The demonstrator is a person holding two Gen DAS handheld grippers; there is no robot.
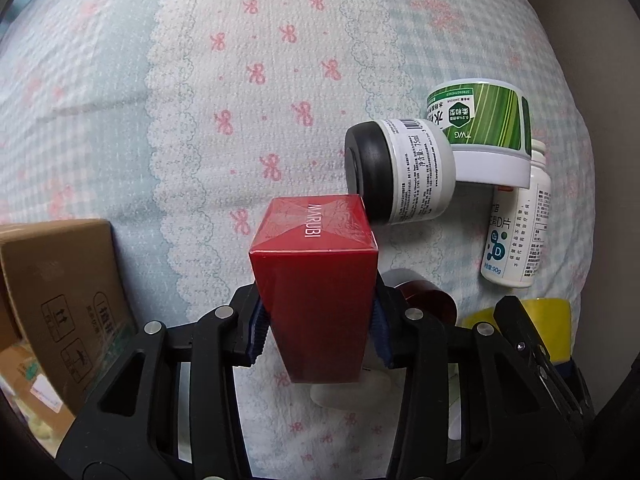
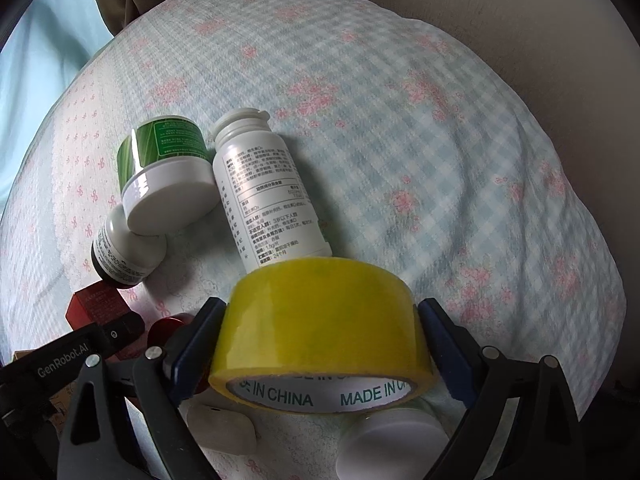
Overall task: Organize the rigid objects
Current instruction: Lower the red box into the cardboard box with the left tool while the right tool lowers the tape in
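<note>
My left gripper (image 1: pixel 316 330) is shut on a red MARUBI box (image 1: pixel 314 280), held above the bedspread. My right gripper (image 2: pixel 322 340) is shut on a yellow tape roll (image 2: pixel 320 332); the roll also shows at the lower right of the left wrist view (image 1: pixel 536 320). Ahead lie a black-lidded white jar (image 1: pixel 396 170), a green-labelled white jar (image 1: pixel 484 128) leaning on it, and a white pill bottle (image 1: pixel 516 236) on its side. In the right wrist view these are the black-lidded jar (image 2: pixel 124 252), the green jar (image 2: pixel 164 168) and the bottle (image 2: pixel 260 188). The red box shows there at far left (image 2: pixel 96 304).
A cardboard box (image 1: pixel 60 304) stands at the left. A dark red round lid (image 1: pixel 428 300) lies behind the left gripper's right finger. A white lid (image 2: pixel 392 436) and a pale oblong piece (image 2: pixel 222 428) lie under the right gripper. The bedspread (image 2: pixel 440 152) ends at a beige wall on the right.
</note>
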